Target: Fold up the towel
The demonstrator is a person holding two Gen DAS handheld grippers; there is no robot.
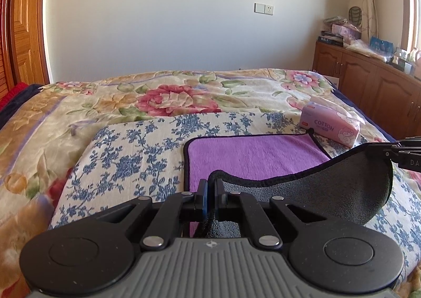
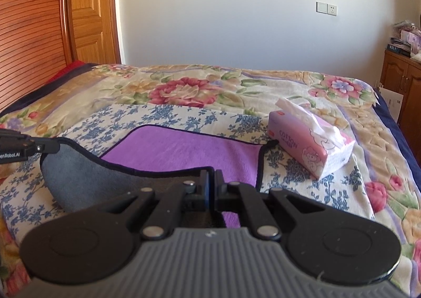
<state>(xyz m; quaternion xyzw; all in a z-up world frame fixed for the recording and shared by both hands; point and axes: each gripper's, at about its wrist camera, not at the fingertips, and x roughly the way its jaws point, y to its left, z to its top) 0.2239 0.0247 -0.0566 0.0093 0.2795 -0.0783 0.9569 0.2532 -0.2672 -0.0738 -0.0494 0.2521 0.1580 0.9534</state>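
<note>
A towel, purple on top [image 1: 252, 156] and grey underneath [image 1: 329, 192], with a dark hem, lies on a blue-flowered cloth on the bed. Its near edge is lifted off the cloth and hangs between the two grippers, grey side showing. My left gripper [image 1: 210, 187] is shut on the near left corner. My right gripper [image 2: 211, 179] is shut on the near right corner; it also shows at the right edge of the left wrist view [image 1: 379, 149]. In the right wrist view the towel's purple face [image 2: 179, 150] lies flat beyond, and the left gripper [image 2: 54, 146] holds the other corner.
A pink pack of cotton tissues [image 1: 331, 125] sits just past the towel's far right corner, also in the right wrist view [image 2: 310, 142]. The blue-flowered cloth [image 1: 126, 156] lies on a floral bedspread [image 1: 171, 95]. A wooden cabinet [image 1: 368, 79] stands right, a wooden door [image 2: 89, 8] left.
</note>
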